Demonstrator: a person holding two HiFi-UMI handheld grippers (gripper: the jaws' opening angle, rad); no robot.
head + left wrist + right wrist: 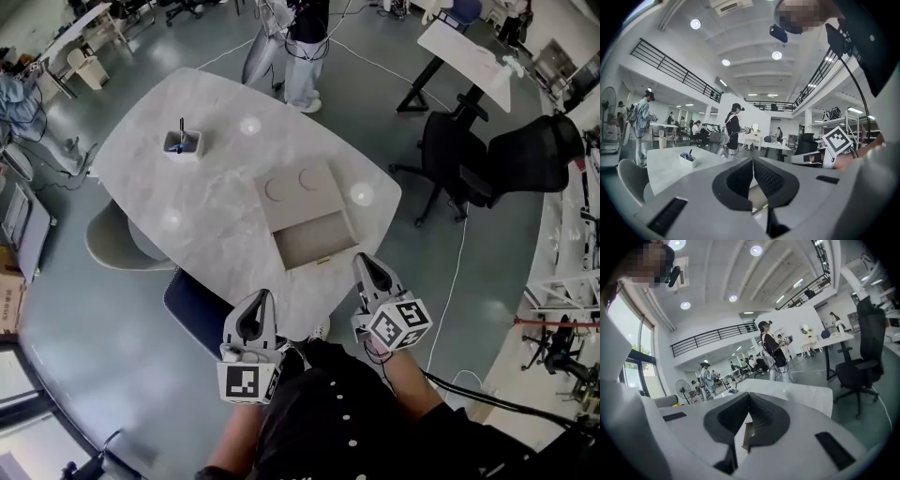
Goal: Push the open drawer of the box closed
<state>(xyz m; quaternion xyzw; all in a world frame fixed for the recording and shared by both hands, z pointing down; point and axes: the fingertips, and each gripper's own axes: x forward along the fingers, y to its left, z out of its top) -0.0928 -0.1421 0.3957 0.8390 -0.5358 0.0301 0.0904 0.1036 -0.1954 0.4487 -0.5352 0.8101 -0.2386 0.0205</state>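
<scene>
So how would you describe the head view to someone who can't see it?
A beige box sits on a pale table, its drawer pulled open toward the person. The left gripper and right gripper hover at the near edge, jaws shut and empty.

My left gripper [265, 296] and right gripper [362, 261], side by side at the near edge of the counter [216, 202], tips forward; both pairs of jaws together, nothing between them.
</scene>
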